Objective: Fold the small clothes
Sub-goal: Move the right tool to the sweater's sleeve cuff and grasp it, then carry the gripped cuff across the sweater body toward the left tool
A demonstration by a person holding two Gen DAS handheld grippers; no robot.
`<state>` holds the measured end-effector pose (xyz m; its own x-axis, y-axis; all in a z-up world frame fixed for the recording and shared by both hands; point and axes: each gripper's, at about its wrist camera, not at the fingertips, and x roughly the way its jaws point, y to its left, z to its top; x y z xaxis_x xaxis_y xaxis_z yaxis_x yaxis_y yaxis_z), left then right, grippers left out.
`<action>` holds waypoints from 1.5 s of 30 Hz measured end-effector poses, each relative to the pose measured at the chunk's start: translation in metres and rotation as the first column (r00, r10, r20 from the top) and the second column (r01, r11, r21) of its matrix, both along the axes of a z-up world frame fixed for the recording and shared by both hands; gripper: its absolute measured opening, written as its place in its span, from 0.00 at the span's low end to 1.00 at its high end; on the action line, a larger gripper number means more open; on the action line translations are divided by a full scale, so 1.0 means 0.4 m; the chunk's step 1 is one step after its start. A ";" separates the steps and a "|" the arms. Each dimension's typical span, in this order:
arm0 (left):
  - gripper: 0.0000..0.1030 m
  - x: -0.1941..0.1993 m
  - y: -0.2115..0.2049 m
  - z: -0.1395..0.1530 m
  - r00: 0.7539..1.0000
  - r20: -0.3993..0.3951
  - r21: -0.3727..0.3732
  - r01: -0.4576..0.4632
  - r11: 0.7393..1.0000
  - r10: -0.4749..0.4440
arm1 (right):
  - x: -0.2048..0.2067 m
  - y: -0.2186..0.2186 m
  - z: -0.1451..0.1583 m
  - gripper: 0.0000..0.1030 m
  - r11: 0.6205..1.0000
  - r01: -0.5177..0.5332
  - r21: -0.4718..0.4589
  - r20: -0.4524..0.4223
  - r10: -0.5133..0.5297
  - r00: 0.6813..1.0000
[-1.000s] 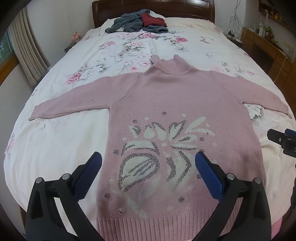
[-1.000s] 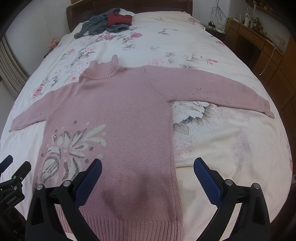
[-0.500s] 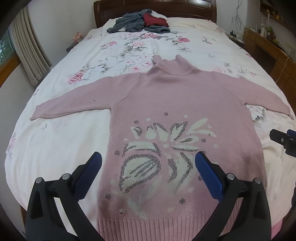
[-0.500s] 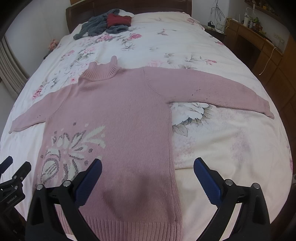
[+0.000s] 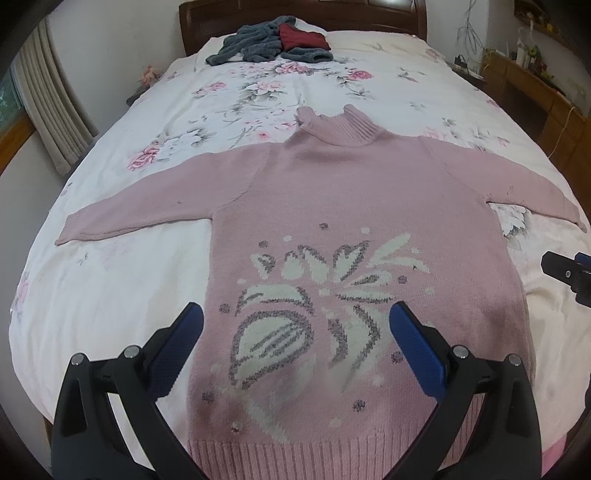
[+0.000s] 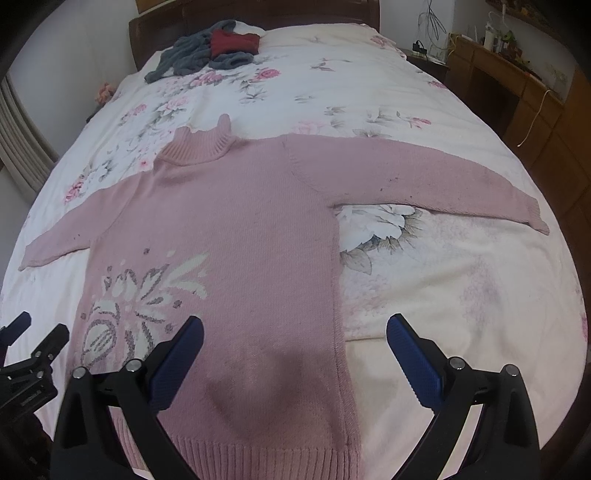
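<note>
Left gripper: my left gripper [image 5: 295, 328] hung with its blue-padded fingers spread wide and nothing between them, above the lower front of the pink knitted turtleneck sweater [image 5: 354, 206], over the white and grey leaf pattern [image 5: 325, 302].
Right gripper: I had the right gripper [image 6: 295, 332] just as wide apart and empty, over the sweater's right side seam near the hem.
Sweater: it lay flat and face up on the white floral bedspread [image 5: 110, 288], collar toward the dark wooden headboard [image 5: 303, 11], both sleeves stretched straight out to the sides, ribbed hem [image 5: 314, 450] nearest me.
Done: I judged the spreading-out finished, since I saw no wrinkle or tuck worth fixing.
Left: every fold, as far as I could see; sleeves were not yet brought in, body not yet doubled.
Next, I guessed: pinch a cuff or a hem corner.
Elsewhere: a heap of grey and dark red clothes [image 5: 269, 40] sat by the headboard, well apart from the sweater, and looked unfolded.
</note>
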<state>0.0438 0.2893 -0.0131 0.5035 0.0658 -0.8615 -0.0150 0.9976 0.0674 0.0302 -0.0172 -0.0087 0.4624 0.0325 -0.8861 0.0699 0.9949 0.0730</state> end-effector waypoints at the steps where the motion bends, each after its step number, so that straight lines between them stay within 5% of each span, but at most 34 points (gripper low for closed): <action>1: 0.97 0.009 -0.005 -0.005 1.000 -0.007 -0.010 0.003 1.000 -0.003 | 0.006 -0.016 -0.004 0.96 1.000 0.000 0.023 -0.005 0.000 1.000; 4: 0.97 0.061 -0.032 -0.027 0.999 -0.043 -0.066 0.027 0.997 -0.030 | 0.040 -0.105 -0.020 0.96 0.996 0.041 0.075 -0.036 -0.039 0.999; 10: 0.97 0.171 -0.124 -0.035 0.997 -0.036 -0.043 0.070 0.997 -0.071 | 0.145 -0.410 -0.031 0.96 0.979 0.198 0.045 -0.065 -0.195 0.979; 14: 0.97 0.263 -0.177 -0.039 0.998 -0.063 -0.027 0.024 0.999 -0.026 | 0.215 -0.626 -0.073 0.96 0.945 0.324 0.043 -0.119 -0.317 0.941; 19: 0.97 0.335 -0.218 -0.026 1.000 -0.017 -0.083 0.002 0.997 -0.004 | 0.279 -0.891 -0.172 0.96 0.857 0.509 0.082 -0.211 -0.484 0.849; 24: 0.97 0.384 -0.261 -0.025 0.999 0.004 -0.066 0.034 0.997 -0.034 | 0.307 -1.031 -0.255 0.97 0.779 0.604 0.166 -0.266 -0.554 0.789; 30: 0.97 0.420 -0.264 -0.055 0.998 0.040 -0.148 0.063 0.987 -0.058 | 0.325 -1.089 -0.275 0.94 0.739 0.641 0.206 -0.223 -0.603 0.766; 32: 0.97 0.426 -0.254 -0.071 0.996 0.071 -0.223 0.072 0.972 -0.058 | 0.334 -1.088 -0.273 0.81 0.744 0.642 0.184 -0.206 -0.610 0.765; 33: 0.97 0.429 -0.251 -0.079 0.996 0.074 -0.242 0.068 0.968 -0.052 | 0.343 -1.092 -0.271 0.66 0.754 0.633 0.176 -0.198 -0.602 0.773; 34: 0.97 0.432 -0.249 -0.087 0.997 0.070 -0.244 0.056 0.968 -0.040 | 0.351 -1.088 -0.266 0.60 0.770 0.615 0.171 -0.185 -0.588 0.787; 36: 0.97 0.444 -0.245 -0.100 0.999 0.054 -0.208 0.022 0.978 -0.011 | 0.367 -1.092 -0.257 0.29 0.787 0.590 0.181 -0.168 -0.567 0.807; 37: 0.97 0.447 -0.243 -0.104 0.999 0.048 -0.196 0.009 0.981 0.000 | 0.367 -1.095 -0.251 0.23 0.793 0.570 0.216 -0.162 -0.546 0.822; 45: 0.97 0.447 -0.175 -0.116 0.998 0.010 -0.208 -0.056 0.977 0.059 | 0.352 -0.948 -0.159 0.19 0.847 0.433 0.308 -0.088 -0.428 0.900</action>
